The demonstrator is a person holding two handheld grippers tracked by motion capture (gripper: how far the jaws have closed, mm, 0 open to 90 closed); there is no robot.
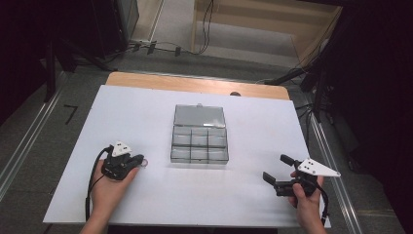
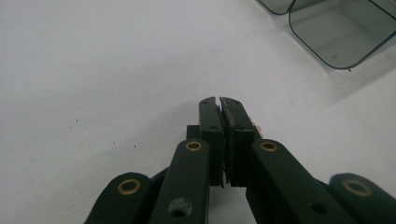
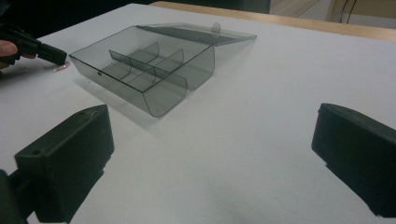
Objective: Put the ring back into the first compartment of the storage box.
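Seen from above: left gripper (image 1: 140, 160) low on the white table (image 1: 146, 204), tips down at a small pale piece (image 1: 145, 165). Jaws drawn together, barely a slit between the pads in the left gripper view. There, just a pale sliver of the piece (image 2: 255, 124) peeking out past the right-hand jaw, close behind the tip. Cannot tell whether truly pinched or merely lying against the jaw. Ahead of those tips and off to their right, nearby, the clear compartment box (image 2: 336, 37), lid (image 1: 199, 116) thrown back flat on its far side.

Right gripper (image 1: 276, 168) held well apart on the other side of the box, jaws spread wide, nothing between them.

To do this pick well:
- Before lifting, check that the piece sits between the pads rather than beside them.
- If beside, open a little, shift across so both pads straddle it, then close again.
- Keep the tips flat to the table.
- Lift slowly and straight up, since so small a piece would likely slip from a corner grip.
- Then carry it forward and to the right, over the near wall of the box (image 1: 199, 160), and release low inside a compartment.
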